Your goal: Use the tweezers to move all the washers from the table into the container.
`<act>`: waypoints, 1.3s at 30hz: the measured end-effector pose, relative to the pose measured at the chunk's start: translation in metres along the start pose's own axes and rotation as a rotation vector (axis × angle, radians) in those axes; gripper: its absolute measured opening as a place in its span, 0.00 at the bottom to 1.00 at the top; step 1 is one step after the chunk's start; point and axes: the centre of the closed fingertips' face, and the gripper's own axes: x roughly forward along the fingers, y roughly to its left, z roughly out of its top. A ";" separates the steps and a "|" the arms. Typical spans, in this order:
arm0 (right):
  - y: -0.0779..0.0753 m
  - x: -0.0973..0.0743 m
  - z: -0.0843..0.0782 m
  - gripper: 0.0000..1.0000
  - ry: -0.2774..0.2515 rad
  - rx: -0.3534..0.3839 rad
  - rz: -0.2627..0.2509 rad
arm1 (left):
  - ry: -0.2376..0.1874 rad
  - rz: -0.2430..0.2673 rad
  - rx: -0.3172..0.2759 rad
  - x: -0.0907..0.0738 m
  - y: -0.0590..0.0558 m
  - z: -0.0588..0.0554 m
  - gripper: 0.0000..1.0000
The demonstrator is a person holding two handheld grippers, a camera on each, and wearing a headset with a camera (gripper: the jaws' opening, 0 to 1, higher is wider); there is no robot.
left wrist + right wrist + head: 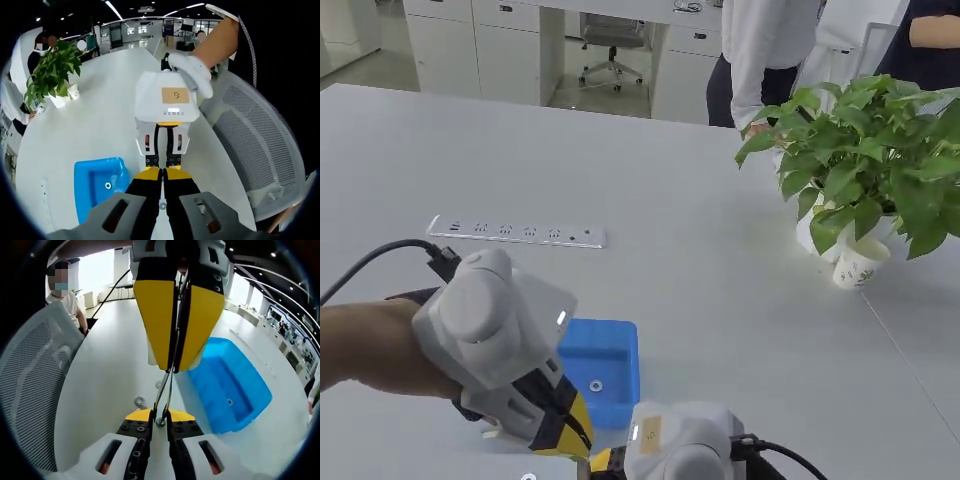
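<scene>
— Any writing to read?
— From the left gripper view, the right gripper (163, 159) has grey letters on its white housing that look like "XENSE". Above them is a tan sticker (175, 95) whose mark is too small to read.
— The surface, the room?
— A pale grey table (720, 300) in an open office. On it are a power strip (515, 232), a leafy plant (870, 150) and a paper cup (858, 268), with a mesh chair (35, 380) beside it.
— The claws?
— The left gripper (172, 362) clamps the tweezers (167, 385) between its yellow pads. Their tips meet a washer (160, 421) in the narrow slot of the right gripper's jaws; whether those press, I cannot tell.
— Anything else?
— The right gripper view shows loose washers (139, 400) on the table near the blue container (215, 370). A lone washer (595, 385) lies inside it.
</scene>
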 end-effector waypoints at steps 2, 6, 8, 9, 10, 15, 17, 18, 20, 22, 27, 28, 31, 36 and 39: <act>0.000 -0.001 0.001 0.13 -0.004 0.001 -0.002 | 0.000 -0.001 0.001 0.000 0.000 0.000 0.05; 0.000 -0.001 0.001 0.12 -0.006 0.005 -0.001 | -0.001 -0.006 0.001 0.001 -0.001 0.001 0.05; 0.000 -0.001 0.000 0.12 -0.004 0.015 0.000 | -0.002 -0.008 0.001 0.001 -0.001 0.001 0.05; 0.000 -0.001 0.000 0.12 -0.001 0.024 0.000 | -0.003 -0.008 0.001 0.001 -0.002 0.001 0.05; 0.000 -0.001 0.000 0.11 0.001 0.024 -0.001 | -0.003 -0.008 0.001 0.001 -0.001 0.001 0.05; 0.000 -0.001 -0.001 0.10 0.003 0.039 0.000 | -0.005 -0.009 0.001 0.002 -0.002 0.002 0.05; 0.000 -0.001 -0.001 0.10 0.002 0.043 -0.001 | -0.006 -0.010 0.001 0.002 -0.002 0.002 0.05; 0.000 -0.001 -0.001 0.10 0.001 0.046 -0.001 | -0.007 -0.010 0.000 0.002 -0.002 0.002 0.05; 0.000 -0.001 -0.001 0.10 0.000 0.052 -0.001 | -0.007 -0.010 0.001 0.003 -0.002 0.003 0.05; 0.000 -0.001 -0.001 0.10 0.001 0.056 0.001 | -0.007 -0.010 0.002 0.003 -0.002 0.003 0.05; 0.000 -0.001 -0.001 0.09 0.001 0.065 0.002 | -0.006 -0.009 0.004 0.003 -0.001 0.003 0.05; 0.001 -0.001 -0.001 0.09 0.001 0.064 0.002 | -0.007 -0.010 0.004 0.003 -0.002 0.003 0.05; 0.000 -0.001 -0.001 0.09 0.000 0.067 0.002 | -0.007 -0.010 0.005 0.003 -0.001 0.004 0.05; 0.000 -0.003 -0.002 0.09 0.004 0.061 0.000 | -0.002 -0.011 0.005 0.003 -0.001 0.003 0.05; 0.000 -0.004 -0.001 0.09 0.003 0.061 0.000 | -0.006 -0.011 0.004 0.002 -0.001 0.005 0.05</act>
